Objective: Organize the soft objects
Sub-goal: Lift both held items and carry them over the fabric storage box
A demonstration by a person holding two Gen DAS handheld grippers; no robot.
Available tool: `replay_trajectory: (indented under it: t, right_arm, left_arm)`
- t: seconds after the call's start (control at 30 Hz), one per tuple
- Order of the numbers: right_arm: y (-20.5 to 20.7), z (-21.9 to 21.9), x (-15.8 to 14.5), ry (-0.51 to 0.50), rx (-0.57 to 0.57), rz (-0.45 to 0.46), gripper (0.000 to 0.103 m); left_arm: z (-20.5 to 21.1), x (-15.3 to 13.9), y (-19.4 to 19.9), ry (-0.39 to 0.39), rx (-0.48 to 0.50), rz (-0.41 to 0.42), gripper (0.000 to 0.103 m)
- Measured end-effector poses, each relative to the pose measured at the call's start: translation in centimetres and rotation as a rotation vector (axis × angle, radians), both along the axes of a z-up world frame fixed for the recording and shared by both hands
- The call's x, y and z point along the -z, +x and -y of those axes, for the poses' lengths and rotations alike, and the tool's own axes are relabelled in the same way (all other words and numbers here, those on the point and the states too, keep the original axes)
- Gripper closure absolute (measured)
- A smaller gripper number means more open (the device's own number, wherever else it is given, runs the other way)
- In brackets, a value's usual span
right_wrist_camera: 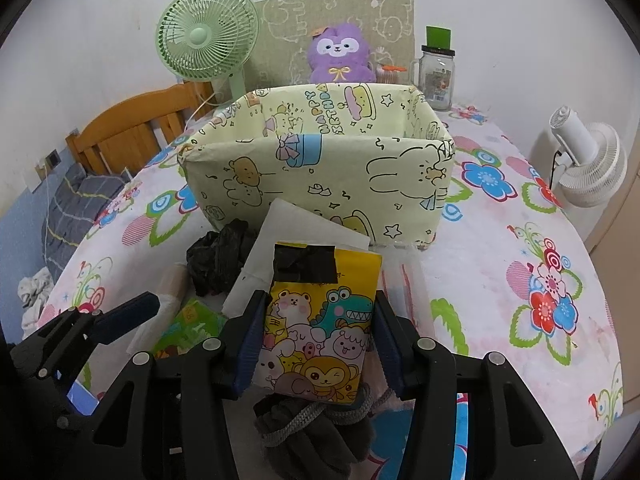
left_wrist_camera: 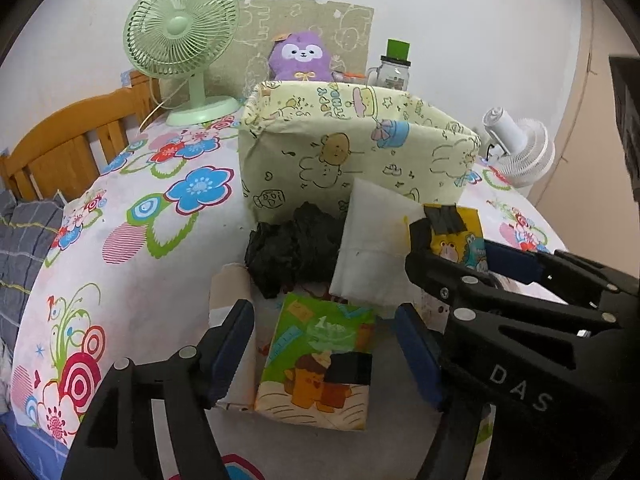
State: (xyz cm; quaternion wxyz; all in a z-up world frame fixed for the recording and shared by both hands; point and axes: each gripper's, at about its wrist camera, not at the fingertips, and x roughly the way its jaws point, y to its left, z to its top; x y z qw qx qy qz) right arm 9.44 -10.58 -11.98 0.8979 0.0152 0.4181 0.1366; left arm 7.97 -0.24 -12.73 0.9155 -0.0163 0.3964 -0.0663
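Note:
A pale yellow cartoon-print storage box (left_wrist_camera: pixel 352 148) (right_wrist_camera: pixel 320 176) stands on the flowered table. In front of it lie a crumpled black cloth (left_wrist_camera: pixel 292 252) (right_wrist_camera: pixel 220 260), a white pack (left_wrist_camera: pixel 372 240) (right_wrist_camera: pixel 308 224), a green cartoon tissue pack (left_wrist_camera: pixel 320 360) (right_wrist_camera: pixel 188 328) and a beige pack (left_wrist_camera: pixel 230 304). My left gripper (left_wrist_camera: pixel 326 354) is open, its jaws on either side of the green pack. My right gripper (right_wrist_camera: pixel 318 340) is shut on the yellow cartoon tissue pack (right_wrist_camera: pixel 320 320) (left_wrist_camera: pixel 460 236), held just above the table. A grey knitted item (right_wrist_camera: pixel 316 428) lies below it.
A green desk fan (left_wrist_camera: pixel 180 40) (right_wrist_camera: pixel 208 36), a purple plush (left_wrist_camera: pixel 300 56) (right_wrist_camera: pixel 340 56) and a glass jar (left_wrist_camera: pixel 394 68) (right_wrist_camera: pixel 438 76) stand behind the box. A white fan (left_wrist_camera: pixel 520 148) (right_wrist_camera: pixel 592 160) is at the right. A wooden bed frame (left_wrist_camera: pixel 72 152) is at the left.

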Motion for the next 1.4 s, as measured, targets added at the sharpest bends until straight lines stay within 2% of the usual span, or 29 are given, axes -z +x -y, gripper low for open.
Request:
replay_trajectory:
  t: [0.23,0.37,0.47,0.63,0.87,1.4]
  right_arm:
    - [-0.2,0.0,0.2,0.001,-0.001,-0.006,0.049]
    - [-0.1,-0.2,0.4,-0.003,-0.004,-0.013,0.049]
    - [0.1,-0.4,0.6,-0.005,-0.004,-0.016,0.049]
    - [0.3,-0.5,0.8,-0.011,-0.006,-0.025,0.049]
    - [0.4,-0.7,0.9,-0.018,-0.007,-0.026,0.049]
    - [-0.2,-0.5,-1.2,-0.007,-0.011,0.016,0.049]
  left_arm:
    - [0.4,0.9,0.3,0.024,-0.004,-0.027,0.031]
    - [0.3,1.1,0.6,0.014,-0.008,-0.035,0.041]
    - [0.4,1.5,0.9,0.025,-0.005,-0.041,0.046]
    - [0.6,2.0,1.0,0.049,0.002,-0.049,0.046]
    - [0.5,1.9,1.2,0.038,0.003,-0.042,0.051]
    - [0.4,-1.2,0.3,0.047,-0.027,0.030,0.051]
